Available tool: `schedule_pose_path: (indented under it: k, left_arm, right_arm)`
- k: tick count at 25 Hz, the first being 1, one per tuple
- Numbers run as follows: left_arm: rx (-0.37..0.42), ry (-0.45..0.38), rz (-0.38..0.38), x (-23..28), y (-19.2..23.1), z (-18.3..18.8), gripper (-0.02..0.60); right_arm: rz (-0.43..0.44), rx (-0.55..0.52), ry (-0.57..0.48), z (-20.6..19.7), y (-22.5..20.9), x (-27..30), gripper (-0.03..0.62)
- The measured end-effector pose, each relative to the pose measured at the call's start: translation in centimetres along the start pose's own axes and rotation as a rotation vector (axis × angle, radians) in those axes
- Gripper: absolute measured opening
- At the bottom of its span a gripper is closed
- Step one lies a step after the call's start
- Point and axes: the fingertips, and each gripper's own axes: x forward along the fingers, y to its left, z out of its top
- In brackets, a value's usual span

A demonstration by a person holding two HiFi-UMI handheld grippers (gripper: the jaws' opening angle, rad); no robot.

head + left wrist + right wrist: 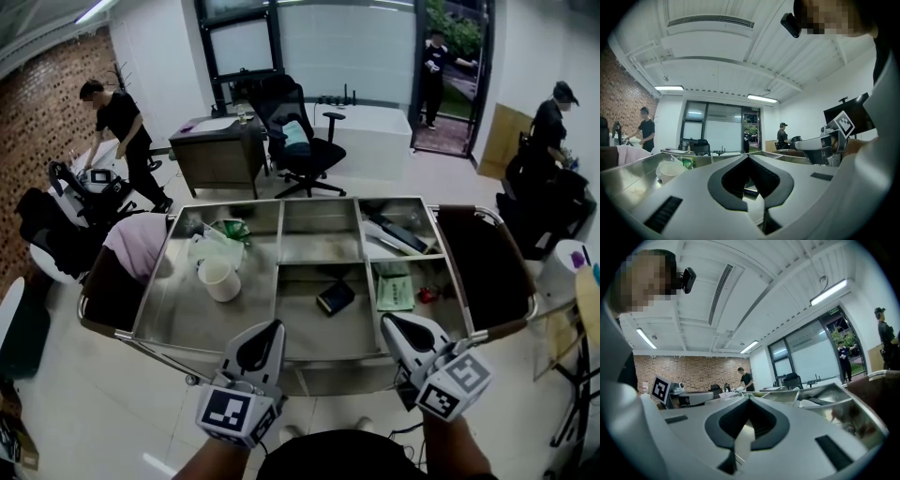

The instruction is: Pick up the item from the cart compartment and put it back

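Note:
A steel cart with several compartments stands below me. A small dark flat item lies in the middle front compartment. The big left compartment holds a white cup and a clear bag with something green. A green packet and a small red thing lie in the right front compartment. My left gripper hovers at the cart's near edge, shut and empty, with tips meeting. My right gripper hangs beside it, also shut on nothing.
Dark bags hang at both cart ends, with a pink cloth at the left. Behind the cart stand a black office chair and a desk. People stand at the far left, in the doorway and at the right.

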Motion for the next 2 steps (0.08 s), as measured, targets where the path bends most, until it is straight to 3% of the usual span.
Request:
schedule_pose_path:
  k: [2]
  left_arm:
    - [0.004, -0.013, 0.003, 0.11, -0.01, 0.34, 0.0]
  right_arm:
    - [-0.001, -0.002, -0.004, 0.23, -0.08, -0.13, 0.011]
